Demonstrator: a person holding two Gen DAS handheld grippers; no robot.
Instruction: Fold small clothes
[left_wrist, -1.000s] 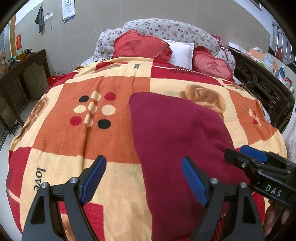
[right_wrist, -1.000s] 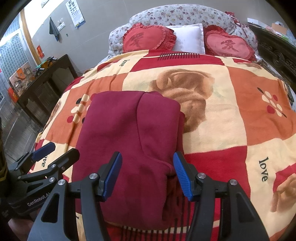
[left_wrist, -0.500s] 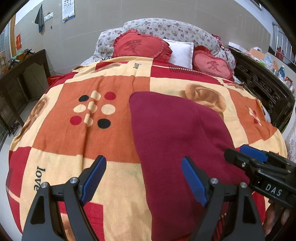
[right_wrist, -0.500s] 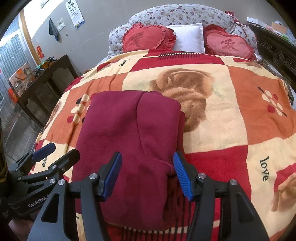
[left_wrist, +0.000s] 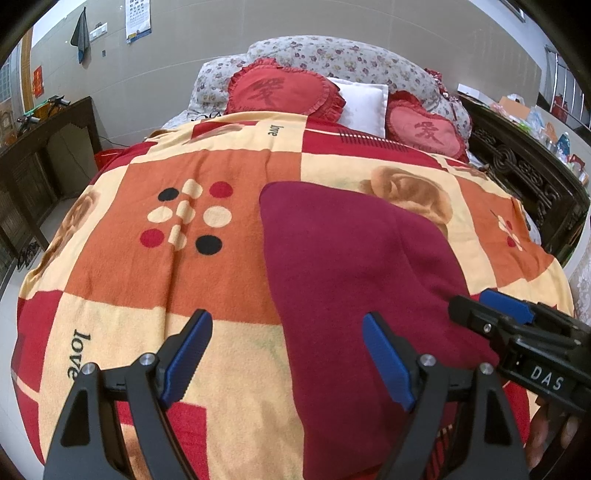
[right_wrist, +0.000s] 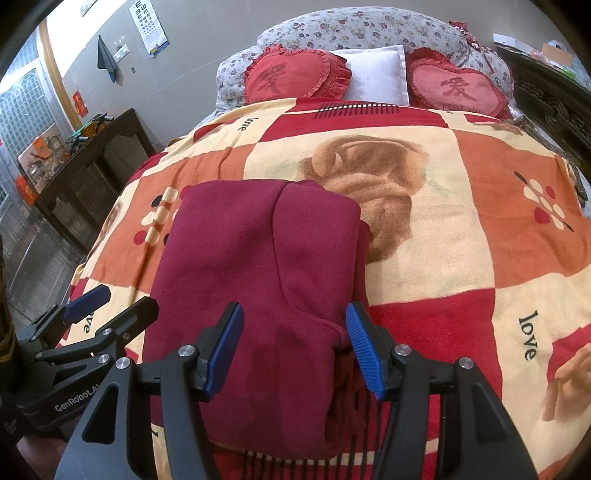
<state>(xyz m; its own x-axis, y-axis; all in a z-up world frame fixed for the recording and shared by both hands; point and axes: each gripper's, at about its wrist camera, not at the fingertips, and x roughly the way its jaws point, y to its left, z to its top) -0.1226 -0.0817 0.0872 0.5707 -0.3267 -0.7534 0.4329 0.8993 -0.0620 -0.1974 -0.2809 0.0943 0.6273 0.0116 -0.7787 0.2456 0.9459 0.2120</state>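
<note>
A dark red garment (left_wrist: 354, 280) lies folded lengthwise on the patterned blanket (left_wrist: 207, 280), its near end at the bed's front edge. It also shows in the right wrist view (right_wrist: 258, 280), with a fold line down its middle. My left gripper (left_wrist: 286, 354) is open and empty, over the garment's left edge. My right gripper (right_wrist: 295, 343) is open and empty, over the garment's near right part. Each gripper shows in the other's view, the right one (left_wrist: 491, 306) and the left one (right_wrist: 107, 306), both with jaws apart.
Two red heart cushions (right_wrist: 295, 74) and a white pillow (right_wrist: 376, 77) lie at the head of the bed. A dark wooden cabinet (right_wrist: 92, 155) stands to the left. A carved dark bed frame (left_wrist: 524, 177) runs along the right.
</note>
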